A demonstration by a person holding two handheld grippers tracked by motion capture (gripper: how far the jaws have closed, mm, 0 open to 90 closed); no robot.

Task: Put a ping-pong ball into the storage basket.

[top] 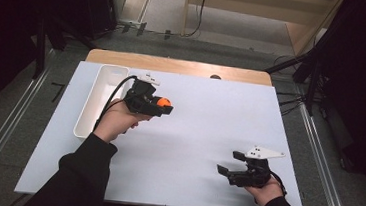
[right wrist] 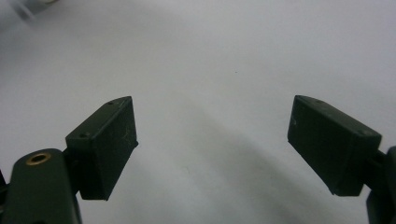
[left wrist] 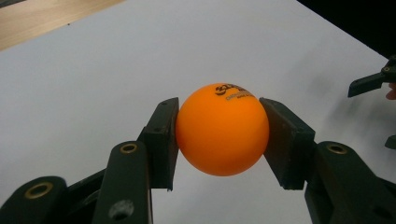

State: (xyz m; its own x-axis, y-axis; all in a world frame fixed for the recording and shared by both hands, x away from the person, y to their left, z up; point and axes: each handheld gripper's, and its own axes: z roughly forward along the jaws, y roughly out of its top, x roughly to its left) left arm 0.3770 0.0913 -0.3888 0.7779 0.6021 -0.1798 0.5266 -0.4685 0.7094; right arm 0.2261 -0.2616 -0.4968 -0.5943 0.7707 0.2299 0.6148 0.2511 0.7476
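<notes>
Clamping a small orange plastic ball [left wrist: 222, 129], left hand-held gripper [top: 163, 105] above the pale table [top: 205, 115], near a white oblong tray [top: 104, 76], right hand-held gripper [right wrist: 212, 140] spread wide, holding nothing.

White-topped table [top: 193, 134] — a white tray [top: 89, 115] at its left.

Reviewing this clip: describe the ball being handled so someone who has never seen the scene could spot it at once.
Start at the white table and find the long white tray along its left side. Just right of the tray, the left gripper holds the orange ball clamped between its black jaws. It is the one bright orange, round thing there, with dark print near its top.
</notes>
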